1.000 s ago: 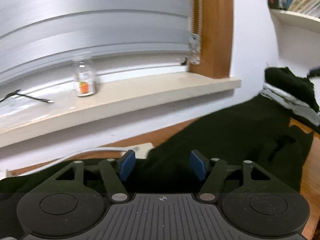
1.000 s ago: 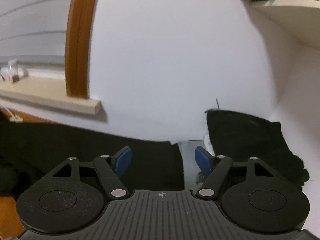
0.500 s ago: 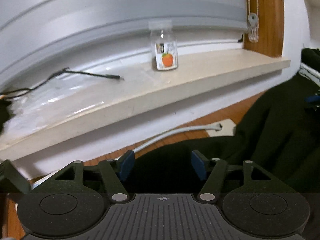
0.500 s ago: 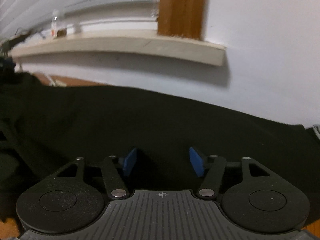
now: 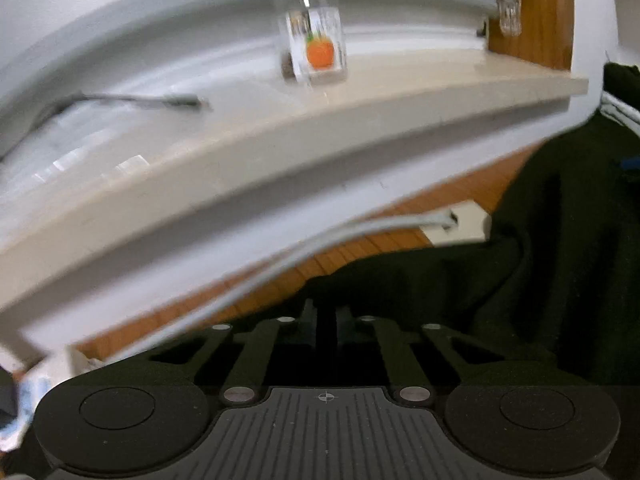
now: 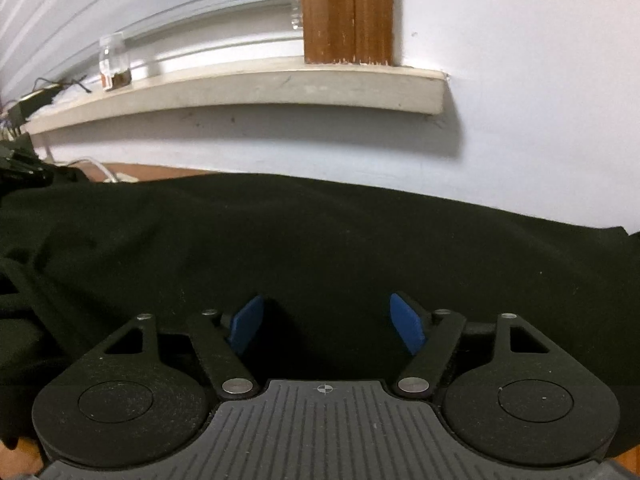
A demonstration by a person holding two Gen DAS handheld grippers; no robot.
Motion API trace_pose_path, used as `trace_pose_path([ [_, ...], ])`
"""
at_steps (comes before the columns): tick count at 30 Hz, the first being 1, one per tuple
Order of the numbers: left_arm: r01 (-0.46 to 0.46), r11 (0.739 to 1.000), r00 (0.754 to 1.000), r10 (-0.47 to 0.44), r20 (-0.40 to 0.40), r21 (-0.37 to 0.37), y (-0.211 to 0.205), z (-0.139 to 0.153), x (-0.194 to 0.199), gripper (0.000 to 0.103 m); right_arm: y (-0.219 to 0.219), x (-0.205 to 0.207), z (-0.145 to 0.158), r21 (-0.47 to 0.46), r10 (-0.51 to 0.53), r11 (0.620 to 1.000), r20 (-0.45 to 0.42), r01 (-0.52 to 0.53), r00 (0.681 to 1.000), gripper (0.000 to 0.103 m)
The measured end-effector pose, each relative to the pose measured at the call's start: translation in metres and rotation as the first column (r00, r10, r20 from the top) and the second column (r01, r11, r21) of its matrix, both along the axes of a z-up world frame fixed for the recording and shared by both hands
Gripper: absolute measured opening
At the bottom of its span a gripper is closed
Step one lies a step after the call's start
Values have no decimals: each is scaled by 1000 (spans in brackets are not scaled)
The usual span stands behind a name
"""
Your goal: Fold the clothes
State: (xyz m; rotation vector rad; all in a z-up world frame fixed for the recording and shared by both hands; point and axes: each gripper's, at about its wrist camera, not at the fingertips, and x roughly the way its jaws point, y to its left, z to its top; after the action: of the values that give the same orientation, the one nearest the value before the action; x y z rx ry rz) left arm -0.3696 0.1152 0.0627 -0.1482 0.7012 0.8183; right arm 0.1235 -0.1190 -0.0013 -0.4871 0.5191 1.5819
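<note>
A black garment [image 5: 540, 280] lies spread on the wooden table [image 5: 360, 248] below the windowsill. My left gripper [image 5: 326, 320] is at the garment's near edge. Its jaws are closing and stand almost together, with a fold of the black cloth pinched between them. In the right wrist view the same garment [image 6: 320, 232] fills the lower half. My right gripper [image 6: 326, 324] hovers low over it, its jaws opening. The blue pads [image 6: 248, 324] stand wide apart, with cloth lying beneath them and nothing gripped.
A pale windowsill [image 5: 280, 152] runs along the wall above the table, with a small jar with an orange label [image 5: 318, 50] on it. A white cable [image 5: 320, 244] leads to a white socket block [image 5: 464, 224] beside the garment. A wooden window frame [image 6: 346, 12] rises behind.
My left gripper's jaws went from wide apart to nearly together on the garment's edge. My right gripper dropped from the wall view down to the cloth, and its pads spread a little wider.
</note>
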Motion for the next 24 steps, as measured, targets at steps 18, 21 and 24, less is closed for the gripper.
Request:
trace_pose_path([
  [18, -191, 972, 982, 188, 35, 136, -26, 23, -4, 76, -1, -3, -1, -1, -13, 1000, 12, 13, 1000, 73],
  [21, -154, 980, 986, 145, 80, 123, -43, 26, 4, 78, -1, -3, -1, -1, -13, 1000, 12, 13, 1000, 73],
  [24, -101, 989, 991, 90, 102, 107, -56, 22, 24, 81, -1, -3, -1, -1, -15, 1000, 13, 15, 1000, 74],
])
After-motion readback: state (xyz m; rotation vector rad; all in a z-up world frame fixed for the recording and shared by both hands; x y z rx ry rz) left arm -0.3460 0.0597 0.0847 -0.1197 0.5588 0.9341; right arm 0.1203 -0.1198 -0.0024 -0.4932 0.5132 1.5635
